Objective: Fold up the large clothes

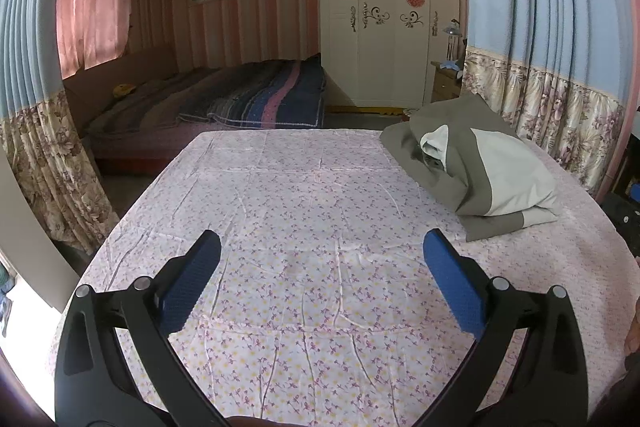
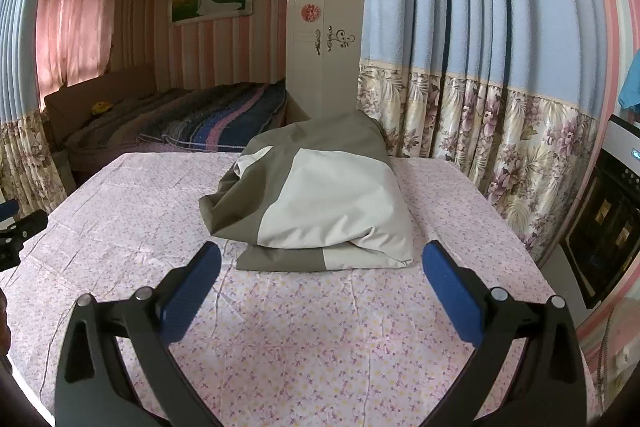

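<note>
Both left tongs and right tongs hang spread above the floral-clothed counter; the grey-and-cream garment bears no readable label.

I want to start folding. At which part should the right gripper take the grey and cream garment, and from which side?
Probably the flat near hem lying on the tablecloth: it is thin, faces the open right gripper, and can be approached straight from the front.

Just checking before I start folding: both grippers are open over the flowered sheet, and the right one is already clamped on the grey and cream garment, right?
Not quite. The right gripper is open and apart from the grey and cream garment, as the right wrist view shows. The left gripper is open over the flowered sheet, as you said.
</note>
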Motion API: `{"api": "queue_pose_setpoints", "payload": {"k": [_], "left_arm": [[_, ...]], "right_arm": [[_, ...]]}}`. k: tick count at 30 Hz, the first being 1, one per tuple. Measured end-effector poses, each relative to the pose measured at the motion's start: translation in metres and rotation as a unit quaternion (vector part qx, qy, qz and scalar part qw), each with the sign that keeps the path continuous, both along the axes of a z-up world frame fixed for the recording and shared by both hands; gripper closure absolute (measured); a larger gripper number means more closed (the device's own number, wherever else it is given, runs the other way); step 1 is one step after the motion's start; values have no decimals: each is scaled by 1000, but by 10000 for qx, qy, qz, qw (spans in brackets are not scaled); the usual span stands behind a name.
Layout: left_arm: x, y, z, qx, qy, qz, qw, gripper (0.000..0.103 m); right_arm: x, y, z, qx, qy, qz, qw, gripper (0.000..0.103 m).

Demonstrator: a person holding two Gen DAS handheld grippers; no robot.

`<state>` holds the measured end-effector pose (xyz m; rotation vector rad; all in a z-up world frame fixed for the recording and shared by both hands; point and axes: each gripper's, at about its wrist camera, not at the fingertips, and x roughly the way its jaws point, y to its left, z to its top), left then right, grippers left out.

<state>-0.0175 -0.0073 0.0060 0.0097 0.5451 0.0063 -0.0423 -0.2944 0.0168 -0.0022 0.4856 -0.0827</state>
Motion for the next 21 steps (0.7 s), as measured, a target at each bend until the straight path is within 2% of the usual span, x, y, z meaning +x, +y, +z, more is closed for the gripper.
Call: {"api": "queue_pose_setpoints", "payload": {"k": [21], "left_arm": [[-4,3,4,43,-16,155,9999,3]], "right_arm": [[-1,0,0,8,-14,-7,10000,2]]}}
